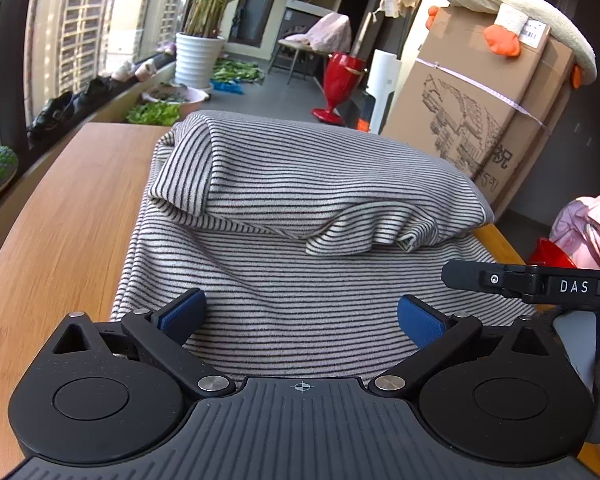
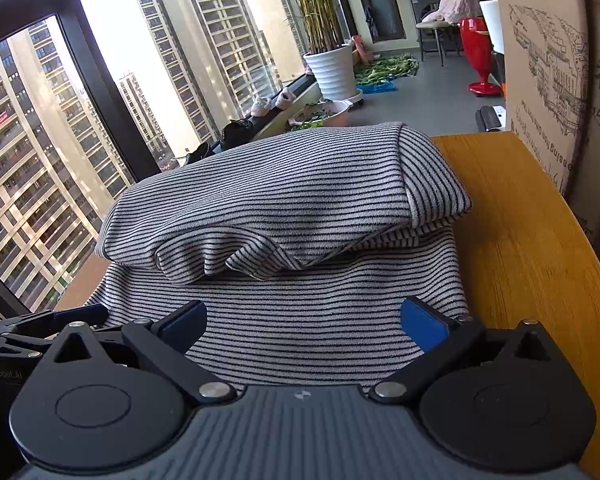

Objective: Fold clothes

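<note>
A grey garment with thin black stripes lies on the wooden table, its far part folded back over itself into a thick roll. The near flat layer runs under my left gripper, which stands open with blue pads apart over the cloth. In the right wrist view the same striped garment fills the middle, and my right gripper is open above its near edge. The right gripper's black finger shows at the right edge of the left wrist view.
A big cardboard box stands past the table's right side, with a plush toy on top. A white plant pot, a red stool and greens lie on the floor beyond. Bare wood lies right of the garment. A window is on the left.
</note>
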`<state>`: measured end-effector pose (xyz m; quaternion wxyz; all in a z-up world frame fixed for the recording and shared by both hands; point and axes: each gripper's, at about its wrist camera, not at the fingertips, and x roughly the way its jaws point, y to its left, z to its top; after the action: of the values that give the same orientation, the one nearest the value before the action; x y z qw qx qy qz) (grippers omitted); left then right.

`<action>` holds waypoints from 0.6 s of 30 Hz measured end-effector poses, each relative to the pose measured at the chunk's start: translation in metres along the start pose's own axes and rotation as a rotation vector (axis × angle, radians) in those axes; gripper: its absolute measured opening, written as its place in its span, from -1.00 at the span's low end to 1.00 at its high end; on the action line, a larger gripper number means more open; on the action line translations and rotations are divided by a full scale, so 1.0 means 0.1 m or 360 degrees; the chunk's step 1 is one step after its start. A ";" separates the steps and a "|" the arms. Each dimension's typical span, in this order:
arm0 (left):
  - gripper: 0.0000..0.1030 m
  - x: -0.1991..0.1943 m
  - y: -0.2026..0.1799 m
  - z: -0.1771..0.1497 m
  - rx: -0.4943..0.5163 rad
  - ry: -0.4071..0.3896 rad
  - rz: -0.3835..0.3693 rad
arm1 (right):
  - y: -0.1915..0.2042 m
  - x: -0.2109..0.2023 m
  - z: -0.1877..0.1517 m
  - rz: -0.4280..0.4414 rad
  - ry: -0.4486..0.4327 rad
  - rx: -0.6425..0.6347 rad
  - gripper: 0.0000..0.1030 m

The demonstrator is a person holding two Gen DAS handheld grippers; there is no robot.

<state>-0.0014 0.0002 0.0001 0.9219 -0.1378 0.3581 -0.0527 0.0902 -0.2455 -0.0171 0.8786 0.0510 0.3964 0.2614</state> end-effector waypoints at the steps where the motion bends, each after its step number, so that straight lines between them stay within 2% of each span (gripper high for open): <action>1: 1.00 -0.04 0.01 -0.03 0.0002 -0.0017 -0.0006 | 0.01 -0.03 -0.04 0.0013 0.0003 -0.0005 0.99; 3: 1.00 -0.11 0.02 -0.09 0.0007 -0.0051 -0.0017 | 0.08 -0.10 -0.16 0.0042 0.0002 -0.0062 0.99; 5: 1.00 -0.19 0.03 -0.15 0.0011 -0.0084 -0.0029 | 0.22 -0.27 -0.43 0.0074 -0.0030 -0.0141 0.99; 8: 1.00 -0.32 0.02 -0.23 0.0023 -0.0119 -0.0041 | 0.07 -0.74 -0.82 0.0186 -0.0041 -0.0047 0.99; 10: 1.00 -0.44 -0.04 -0.28 0.0045 -0.0100 -0.0034 | 0.14 -0.83 -0.83 0.0196 0.0017 0.0011 0.99; 13: 1.00 -0.66 -0.14 -0.54 0.0091 -0.0087 -0.0029 | 0.23 -1.02 -0.94 0.0255 0.0020 0.0143 0.99; 16: 1.00 -0.89 -0.24 -0.80 0.0135 -0.0068 -0.0035 | 0.11 -1.18 -0.93 0.0325 0.0047 0.0204 1.00; 18: 1.00 -1.01 -0.25 -0.90 0.0155 -0.0039 -0.0063 | 0.08 -1.15 -0.89 0.0369 0.0062 0.0195 1.00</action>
<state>-0.1366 -0.0236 0.0096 0.9307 -0.1004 0.3409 -0.0868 -0.0405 -0.3066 0.0018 0.8298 0.1449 0.4201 0.3376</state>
